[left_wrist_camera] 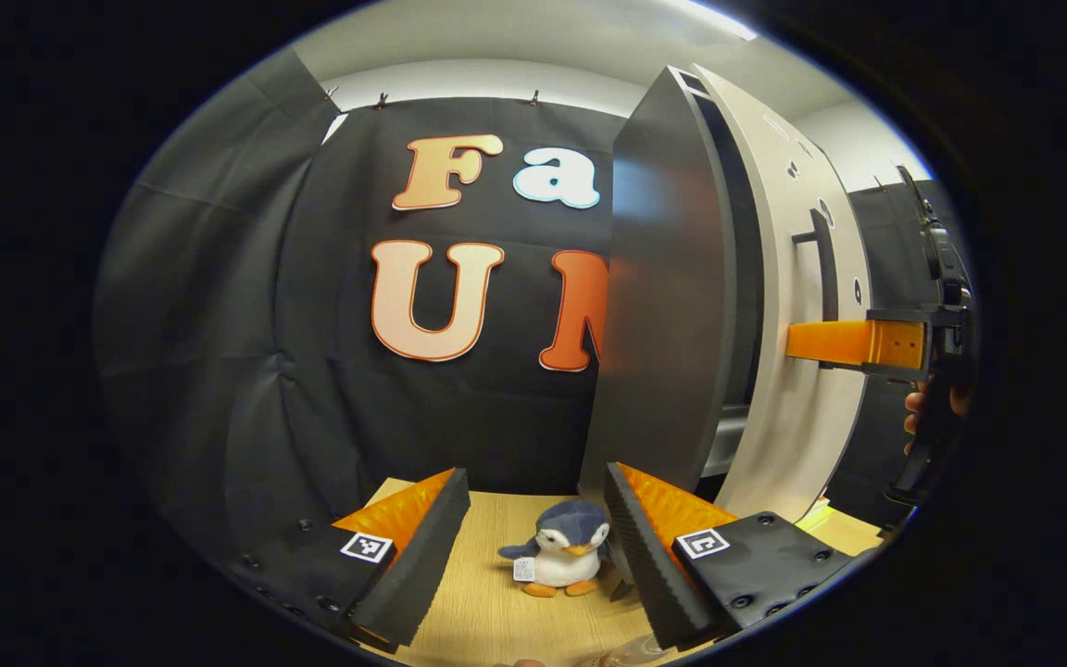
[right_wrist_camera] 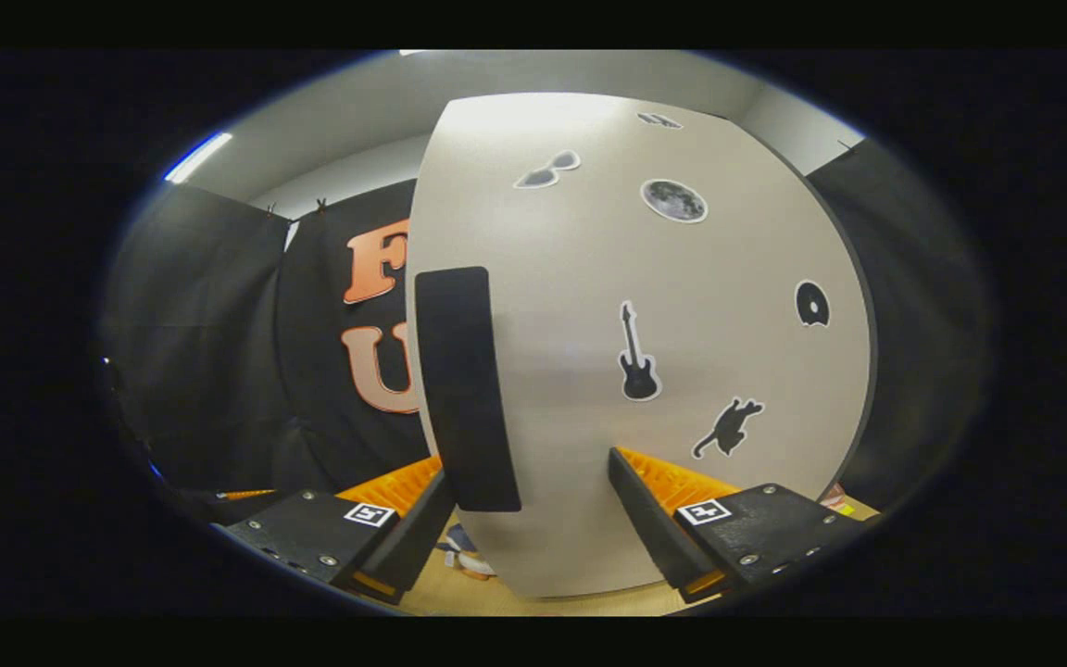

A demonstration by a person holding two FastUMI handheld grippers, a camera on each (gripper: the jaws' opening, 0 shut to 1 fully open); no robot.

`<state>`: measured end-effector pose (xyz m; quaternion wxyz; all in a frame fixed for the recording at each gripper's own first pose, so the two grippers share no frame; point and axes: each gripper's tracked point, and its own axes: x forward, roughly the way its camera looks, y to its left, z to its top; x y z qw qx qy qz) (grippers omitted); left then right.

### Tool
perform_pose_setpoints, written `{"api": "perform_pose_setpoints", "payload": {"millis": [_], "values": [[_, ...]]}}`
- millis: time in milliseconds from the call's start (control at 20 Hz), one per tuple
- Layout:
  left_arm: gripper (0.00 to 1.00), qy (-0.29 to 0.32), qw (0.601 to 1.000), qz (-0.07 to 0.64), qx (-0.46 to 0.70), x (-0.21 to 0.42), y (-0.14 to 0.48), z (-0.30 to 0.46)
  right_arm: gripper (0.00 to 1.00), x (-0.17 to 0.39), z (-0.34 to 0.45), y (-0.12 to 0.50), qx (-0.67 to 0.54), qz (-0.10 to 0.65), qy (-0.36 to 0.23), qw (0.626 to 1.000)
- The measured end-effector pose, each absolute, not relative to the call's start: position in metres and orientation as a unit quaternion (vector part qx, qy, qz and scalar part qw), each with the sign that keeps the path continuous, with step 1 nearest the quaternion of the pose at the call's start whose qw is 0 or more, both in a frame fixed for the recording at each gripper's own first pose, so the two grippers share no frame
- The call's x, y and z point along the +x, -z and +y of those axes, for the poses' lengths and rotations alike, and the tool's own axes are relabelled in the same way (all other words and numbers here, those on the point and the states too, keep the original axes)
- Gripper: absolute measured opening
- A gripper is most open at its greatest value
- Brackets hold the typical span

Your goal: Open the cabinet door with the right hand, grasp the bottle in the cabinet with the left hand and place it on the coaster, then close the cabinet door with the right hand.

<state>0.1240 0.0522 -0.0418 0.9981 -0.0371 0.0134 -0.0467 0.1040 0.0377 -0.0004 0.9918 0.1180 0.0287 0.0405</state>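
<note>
Wooden tabletop (left_wrist_camera: 487,616) and black cloth wall frame the scene. Between the spread fingers of our left gripper (left_wrist_camera: 533,547), which holds nothing, we see a plush penguin (left_wrist_camera: 559,548) seated on the wood. To its right stands the cabinet (left_wrist_camera: 672,306), its door (left_wrist_camera: 797,371) ajar. Our right gripper (right_wrist_camera: 529,519) has its fingers parted around the door's dark handle (right_wrist_camera: 464,389) (whether they touch it, we cannot tell). Stickers dot the door face, among them a guitar (right_wrist_camera: 637,357) and a cat (right_wrist_camera: 726,428). We cannot make out the bottle inside.
</note>
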Motion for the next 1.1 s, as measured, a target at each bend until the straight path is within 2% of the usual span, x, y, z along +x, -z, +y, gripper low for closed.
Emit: {"api": "perform_pose_setpoints", "payload": {"millis": [550, 850, 1100], "values": [[0.95, 0.074, 0.997, 0.023, -0.027, 0.137, 0.045, 0.078, 0.95, 0.123, 0.033, 0.01, 0.114, 0.032, 0.013, 0.993], [0.95, 0.097, 0.995, 0.023, -0.031, 0.135, 0.04, 0.071, 0.95, 0.124, 0.034, 0.011, 0.116, 0.033, 0.017, 0.993], [0.95, 0.077, 0.997, 0.011, -0.028, 0.118, 0.024, 0.068, 0.95, 0.101, 0.043, -0.01, 0.112, 0.002, -0.004, 0.994]]}}
